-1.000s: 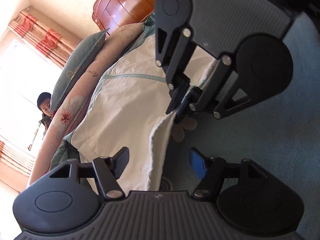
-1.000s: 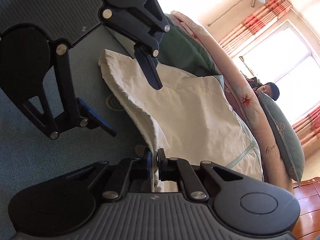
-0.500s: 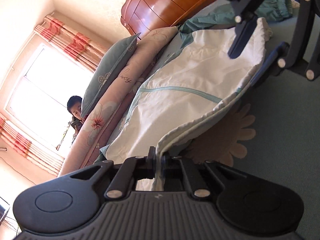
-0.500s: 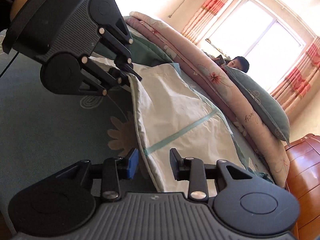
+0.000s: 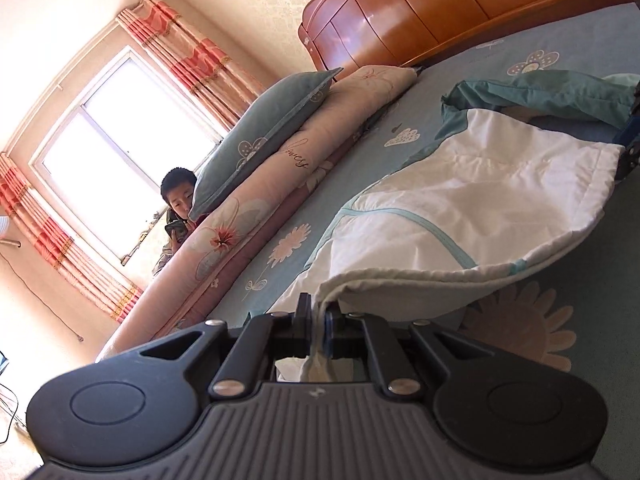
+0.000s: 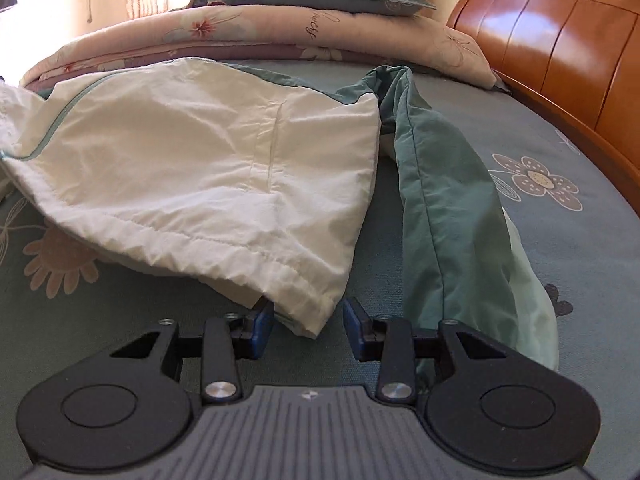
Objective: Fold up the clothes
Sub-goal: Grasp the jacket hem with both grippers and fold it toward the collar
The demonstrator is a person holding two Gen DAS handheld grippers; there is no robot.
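Note:
A white jacket (image 5: 480,208) with a thin teal seam and teal sleeves lies on the bed. My left gripper (image 5: 318,312) is shut on its hem and holds that edge up off the sheet. In the right wrist view the jacket (image 6: 200,168) spreads to the left and its teal sleeve (image 6: 440,200) runs down the right side. My right gripper (image 6: 308,320) has its jaws opening. The jacket's bottom corner lies loose between the blue pads (image 6: 262,326), which do not press on it. A bit of the right gripper (image 5: 630,140) shows at the far right edge.
The bed has a blue-green sheet (image 6: 540,240) printed with flowers. A rolled pink quilt (image 5: 256,216) and a grey-green pillow (image 5: 260,132) lie along its far side, by a wooden headboard (image 6: 560,52). A person (image 5: 178,200) sits behind the quilt by the window.
My left gripper shut on the jacket's hem and lifted it. My right gripper let go of the hem, rolled level and slid along to the jacket's corner by the sleeve.

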